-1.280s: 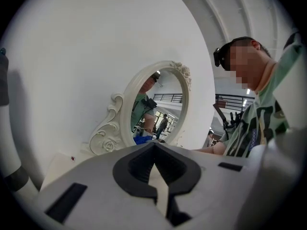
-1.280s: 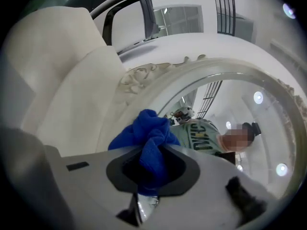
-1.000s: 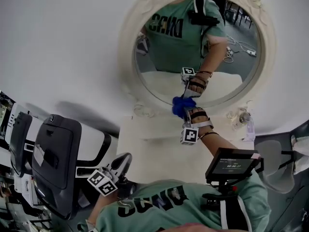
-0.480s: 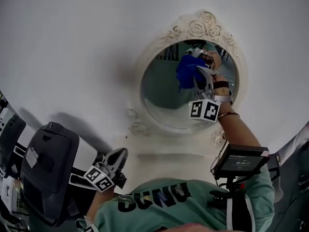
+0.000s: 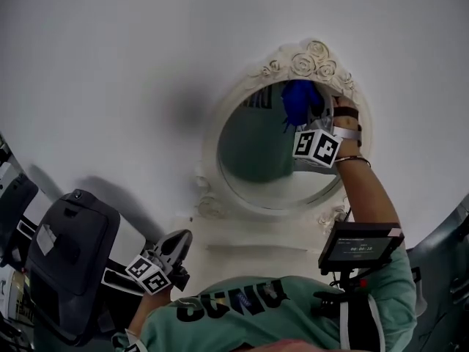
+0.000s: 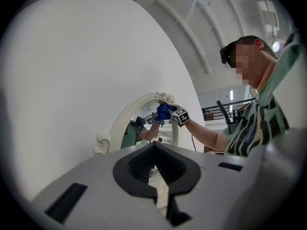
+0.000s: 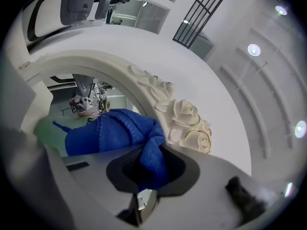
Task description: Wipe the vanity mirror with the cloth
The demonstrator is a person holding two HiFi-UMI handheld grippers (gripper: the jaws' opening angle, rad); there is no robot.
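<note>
Risen from the lower edge of the vanity mirror [image 5: 253,152], the right gripper [image 5: 306,114], clamped on the blue cloth [image 5: 297,97], presses it near the glass's top, so wiping seems partway done, while the left gripper [image 5: 182,242] idles low, jaws together and empty.

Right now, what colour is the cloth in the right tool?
Blue; the cloth shows best in the right gripper view.
</note>
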